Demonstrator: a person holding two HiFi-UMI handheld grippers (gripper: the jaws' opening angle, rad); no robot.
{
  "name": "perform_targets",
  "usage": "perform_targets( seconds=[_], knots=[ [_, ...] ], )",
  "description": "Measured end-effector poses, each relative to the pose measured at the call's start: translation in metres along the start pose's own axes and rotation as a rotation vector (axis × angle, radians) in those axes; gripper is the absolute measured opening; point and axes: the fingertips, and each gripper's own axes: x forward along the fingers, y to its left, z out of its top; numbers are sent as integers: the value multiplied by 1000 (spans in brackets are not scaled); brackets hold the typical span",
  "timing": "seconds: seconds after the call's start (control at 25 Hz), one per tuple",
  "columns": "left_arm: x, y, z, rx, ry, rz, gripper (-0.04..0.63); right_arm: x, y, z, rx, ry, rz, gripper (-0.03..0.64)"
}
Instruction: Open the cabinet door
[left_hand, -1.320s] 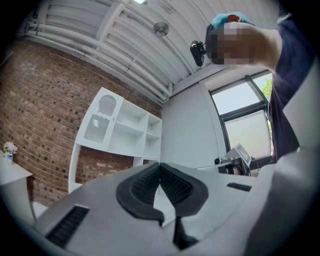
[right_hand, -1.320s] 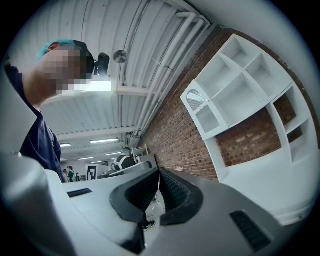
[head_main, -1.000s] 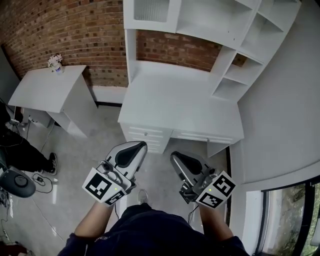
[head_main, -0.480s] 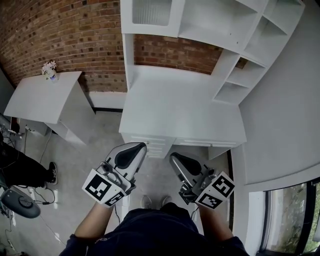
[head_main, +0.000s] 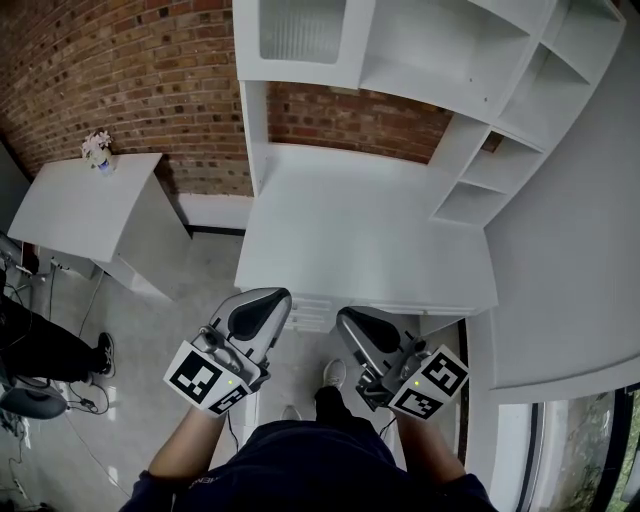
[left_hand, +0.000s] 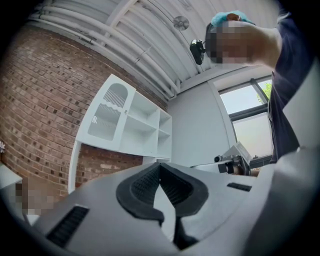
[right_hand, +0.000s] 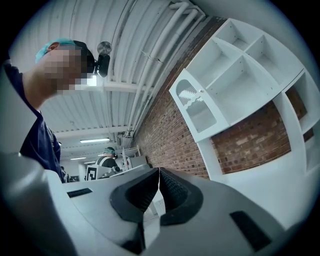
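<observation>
A red brick wall (head_main: 130, 90) backs a white desk (head_main: 350, 240) in a workshop. To the left, 1 small white table (head_main: 80, 205) carries a little vase of pale flowers (head_main: 97, 148). Cables (head_main: 75, 400) trail over the grey tiled floor (head_main: 170, 330) near a bystander's dark shoe (head_main: 105, 352). White pipes (right_hand: 150, 55) run along the ceiling.

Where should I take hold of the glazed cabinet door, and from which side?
Probably what looks like a small knob on the cabinet door, on its edge beside the open shelves. Come straight from the front: the door is shut and faces the room.
</observation>
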Motion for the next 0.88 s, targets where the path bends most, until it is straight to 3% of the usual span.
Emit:
perform_targets(
  seconds=[0.88],
  knots=[
    [183, 76, -19, 66, 60, 144, 8, 19, -200, 58, 44, 25, 130, 26]
  ],
)
